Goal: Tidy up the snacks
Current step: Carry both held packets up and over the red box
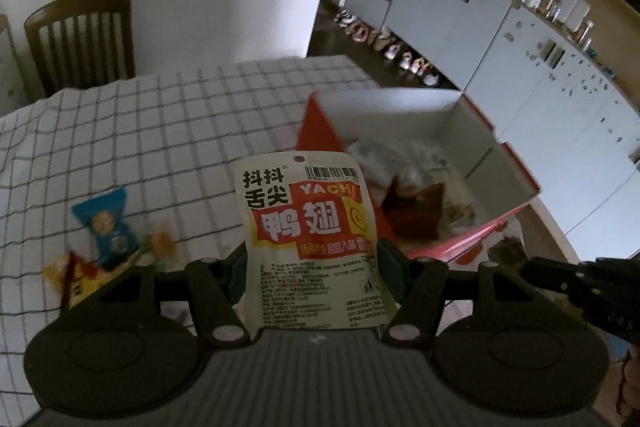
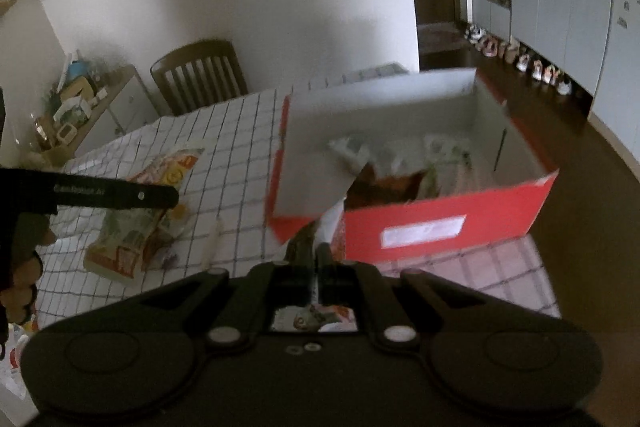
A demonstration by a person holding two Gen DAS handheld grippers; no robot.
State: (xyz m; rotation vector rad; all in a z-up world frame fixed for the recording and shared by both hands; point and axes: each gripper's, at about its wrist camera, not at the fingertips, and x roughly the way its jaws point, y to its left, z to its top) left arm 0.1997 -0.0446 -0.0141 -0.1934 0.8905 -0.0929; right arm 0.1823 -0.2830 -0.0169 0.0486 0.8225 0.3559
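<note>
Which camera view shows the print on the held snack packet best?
The left wrist view: the snack packet faces the camera upright, its print sharp. The right wrist view shows the same packet only small, blurred and partly hidden behind the left gripper.

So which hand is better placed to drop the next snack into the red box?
Left, probably. The left tongs already hold the duck-wing packet upright, with the open red box just ahead to their right. The right tongs are shut, and no whole snack shows between them.
</note>
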